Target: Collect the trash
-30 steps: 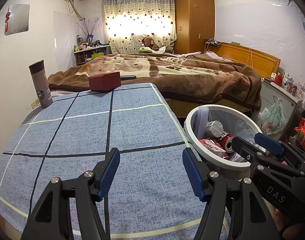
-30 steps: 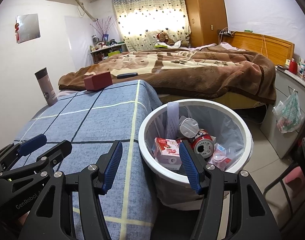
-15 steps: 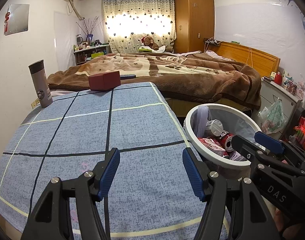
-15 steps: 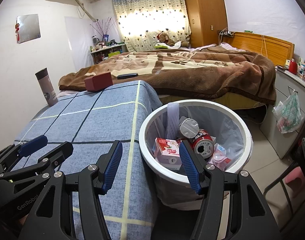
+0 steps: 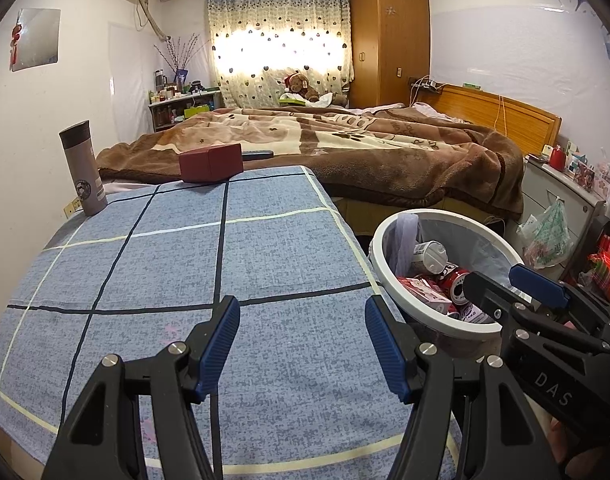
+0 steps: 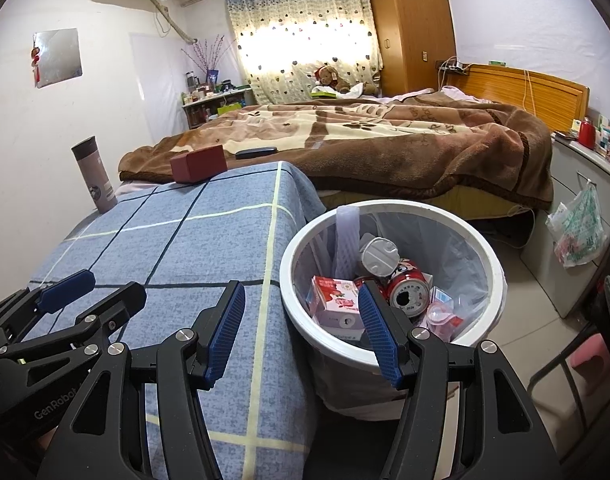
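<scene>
A white trash bin [image 6: 389,208] lined with a clear bag stands on the floor beside the blue checked table [image 5: 185,264]. Inside it lie a red soda can [image 6: 409,294], a pink carton [image 6: 337,308], a white cup [image 6: 379,258] and other scraps. My right gripper [image 6: 301,332] hovers open over the bin's near rim and the table edge, nothing between its fingers. My left gripper [image 5: 301,344] hangs open above the tablecloth, empty. In the left wrist view the bin [image 5: 385,236] sits to the right, with the right gripper [image 5: 513,284] in front of it.
At the table's far end stand a grey thermos [image 5: 83,174] and a dark red box [image 5: 211,162]. A bed with a brown blanket [image 5: 385,148] lies behind. A grey cabinet with a hanging plastic bag [image 6: 577,228] is right of the bin.
</scene>
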The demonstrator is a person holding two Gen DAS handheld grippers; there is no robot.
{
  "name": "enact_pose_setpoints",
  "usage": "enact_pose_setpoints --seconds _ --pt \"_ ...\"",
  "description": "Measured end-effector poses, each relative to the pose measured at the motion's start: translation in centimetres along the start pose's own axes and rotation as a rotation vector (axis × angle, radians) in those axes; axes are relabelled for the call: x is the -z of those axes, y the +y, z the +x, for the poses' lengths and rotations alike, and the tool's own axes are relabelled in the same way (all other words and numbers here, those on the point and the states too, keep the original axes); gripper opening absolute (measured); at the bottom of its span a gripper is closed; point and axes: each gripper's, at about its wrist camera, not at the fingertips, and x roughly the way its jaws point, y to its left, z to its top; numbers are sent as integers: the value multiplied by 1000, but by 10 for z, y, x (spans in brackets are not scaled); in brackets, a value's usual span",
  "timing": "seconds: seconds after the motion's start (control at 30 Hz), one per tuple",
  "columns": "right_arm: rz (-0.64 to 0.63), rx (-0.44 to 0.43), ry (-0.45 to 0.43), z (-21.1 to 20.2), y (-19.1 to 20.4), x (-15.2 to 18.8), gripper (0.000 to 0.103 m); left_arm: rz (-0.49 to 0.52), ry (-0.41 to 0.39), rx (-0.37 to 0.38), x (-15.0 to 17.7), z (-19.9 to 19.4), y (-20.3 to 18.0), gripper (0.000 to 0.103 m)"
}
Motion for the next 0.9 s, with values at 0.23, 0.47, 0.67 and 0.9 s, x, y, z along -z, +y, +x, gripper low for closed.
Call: enact_pose_setpoints --seconds 0.23,0.47,0.67,0.9 --pt "0 2 2 0 1 0 60 1 0 -1 0 0 1 67" --pt "-8 3 -1 -1 3 1 60 -2 -3 -1 -1 -1 3 67" --pt "-8 3 -1 -1 3 1 60 -1 -4 -1 -1 -2 4 67" --pt "-8 2 0 -1 2 0 60 -2 -4 -3 -2 -2 3 67"
